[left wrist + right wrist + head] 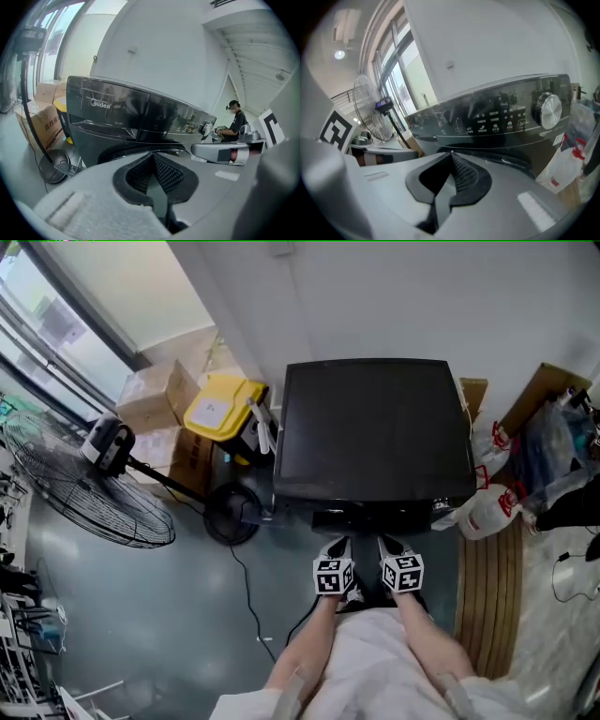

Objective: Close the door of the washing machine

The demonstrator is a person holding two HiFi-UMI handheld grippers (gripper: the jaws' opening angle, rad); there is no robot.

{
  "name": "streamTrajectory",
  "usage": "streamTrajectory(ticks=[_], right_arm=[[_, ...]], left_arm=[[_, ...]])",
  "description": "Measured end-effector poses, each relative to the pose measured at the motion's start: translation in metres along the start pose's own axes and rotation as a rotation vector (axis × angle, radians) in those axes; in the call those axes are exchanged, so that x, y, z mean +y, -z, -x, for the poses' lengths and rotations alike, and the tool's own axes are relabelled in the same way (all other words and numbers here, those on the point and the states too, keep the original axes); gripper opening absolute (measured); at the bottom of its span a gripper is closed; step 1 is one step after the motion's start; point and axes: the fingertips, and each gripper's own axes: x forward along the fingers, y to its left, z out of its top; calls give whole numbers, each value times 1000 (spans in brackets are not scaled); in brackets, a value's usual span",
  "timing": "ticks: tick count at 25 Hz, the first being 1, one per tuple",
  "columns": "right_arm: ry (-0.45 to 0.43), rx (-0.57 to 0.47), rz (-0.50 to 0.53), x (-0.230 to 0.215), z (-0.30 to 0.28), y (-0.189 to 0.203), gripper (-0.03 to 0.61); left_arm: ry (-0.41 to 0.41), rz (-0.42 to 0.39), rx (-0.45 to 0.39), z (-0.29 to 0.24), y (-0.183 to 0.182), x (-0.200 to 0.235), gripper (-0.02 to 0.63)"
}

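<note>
Left tongs (153, 154) and right tongs (451, 153) are both clenched on nothing, side by side just before the glossy black washing machine (375, 427), probably so they can push. Its door, below their tips, is mostly hidden, and nothing swings outward. Left of them, a yellow lidded plastic bin (223, 407) stands closed, its contents unseen.

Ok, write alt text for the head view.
A black washer seen from above, the left gripper and right gripper side by side at its front edge. A fan, yellow bin and boxes stand left of it, bags right.
</note>
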Motion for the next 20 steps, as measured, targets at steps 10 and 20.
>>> streamTrajectory(ticks=[10,20], right_arm=[[44,58,30,-38,60,18,3],[-1,110,132,-51,140,56,3]], left_arm=[[-43,25,-68,21,16,-39,6],[-26,62,-201,60,39,-120,6]])
